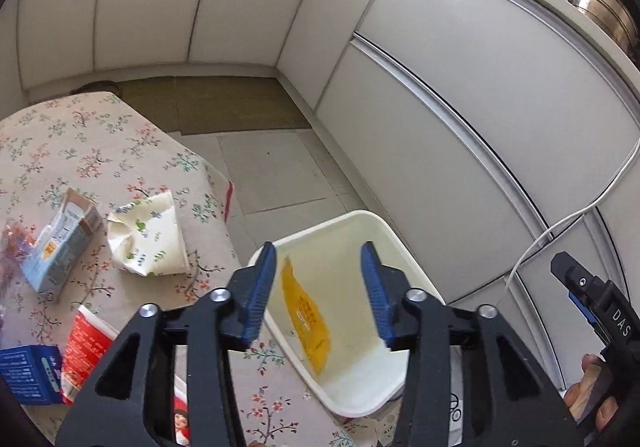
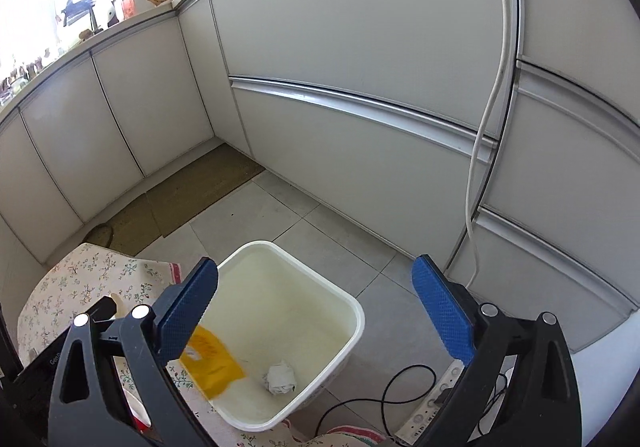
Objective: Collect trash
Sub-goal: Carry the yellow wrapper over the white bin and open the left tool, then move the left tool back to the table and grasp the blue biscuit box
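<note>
A white bin (image 1: 384, 231) stands on the floor beside the floral-cloth table (image 1: 100, 151). A yellow packet (image 1: 306, 321) is inside it, blurred as if falling. My left gripper (image 1: 320, 295) is open and empty above the bin. In the right wrist view the bin (image 2: 352, 311) holds the yellow packet (image 2: 212, 363) and a crumpled white paper (image 2: 280, 377). My right gripper (image 2: 320, 319) is open and empty over the bin. On the table lie a crumpled cream carton (image 1: 148, 237), a pale blue carton (image 1: 60, 247), a red-and-white pack (image 1: 86, 347) and a blue box (image 1: 28, 373).
White kitchen cabinets (image 1: 440, 119) run along the back and right. A brown mat (image 1: 216, 103) lies on the tiled floor. A white cable (image 2: 480, 151) hangs down the cabinets to a power strip (image 2: 432, 399). A steel pot (image 1: 600, 7) sits on the counter.
</note>
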